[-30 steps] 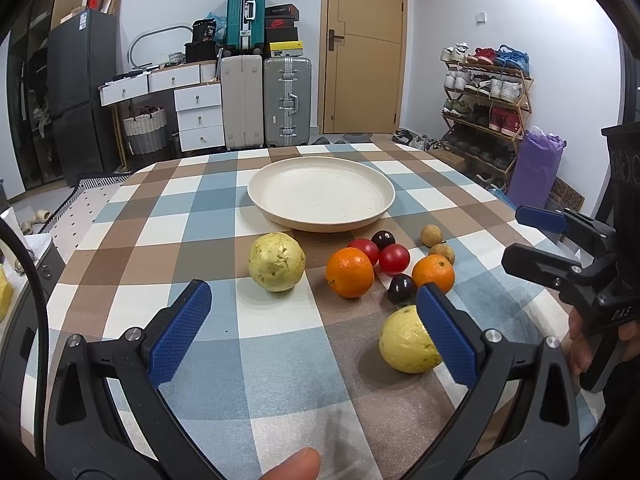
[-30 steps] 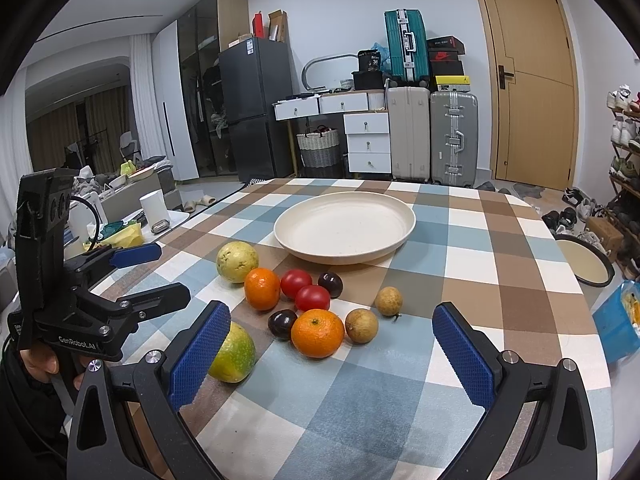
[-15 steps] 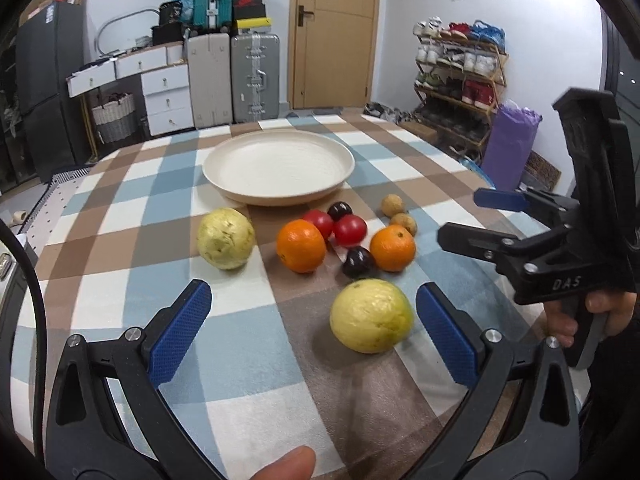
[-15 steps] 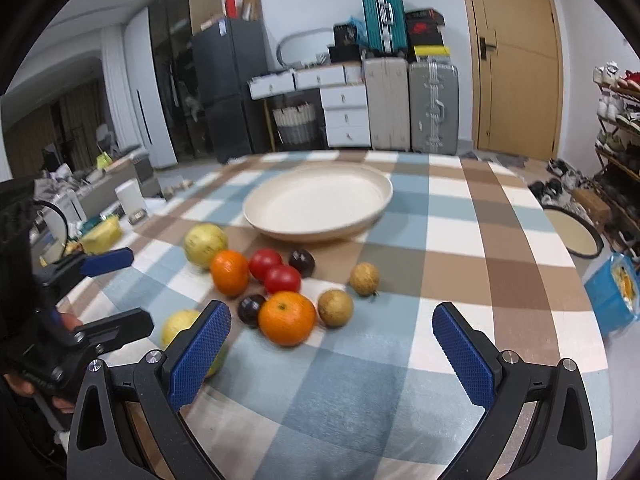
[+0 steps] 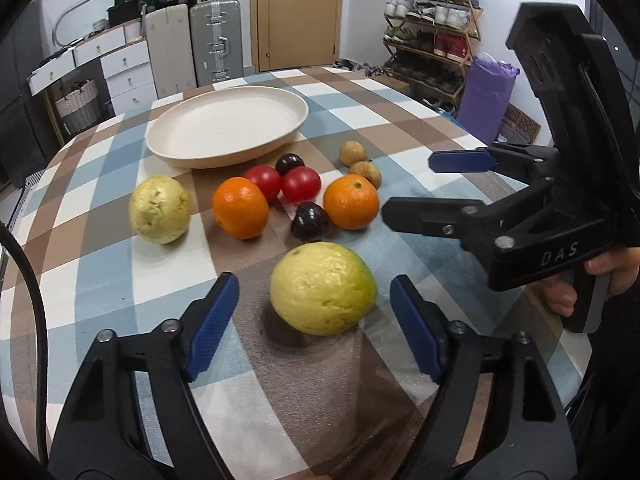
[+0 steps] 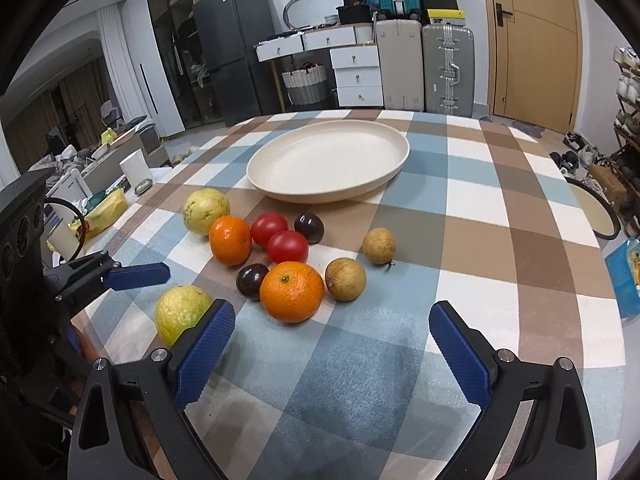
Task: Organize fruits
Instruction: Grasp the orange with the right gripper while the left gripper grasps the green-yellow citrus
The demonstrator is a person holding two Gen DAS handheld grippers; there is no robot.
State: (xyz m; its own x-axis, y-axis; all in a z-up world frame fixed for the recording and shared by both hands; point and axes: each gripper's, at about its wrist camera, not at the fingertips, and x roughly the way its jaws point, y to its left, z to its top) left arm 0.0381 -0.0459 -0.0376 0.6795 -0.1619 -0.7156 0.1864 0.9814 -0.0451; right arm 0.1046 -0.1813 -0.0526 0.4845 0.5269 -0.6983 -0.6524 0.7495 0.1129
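2 blue pads of the left gripper (image 5: 314, 324) were closing around the near guava (image 5: 323, 288), not touching; right gripper (image 6: 332, 342) gaped, hiding its edge.

From the right wrist, the left blue pad of the right tongs (image 6: 332, 340) covers the lower right part of the near guava (image 6: 180, 312). The left tongs (image 6: 120, 276) are cut off at the picture's left edge, their lower finger lost in dark. From the left wrist, the near orange (image 5: 351, 201) hides part of a brown fruit (image 5: 366, 172) behind it. The hand (image 5: 592, 280) under the other tongs is mostly hidden by the handle. The surface's (image 5: 100, 280) near edge falls below both pictures.
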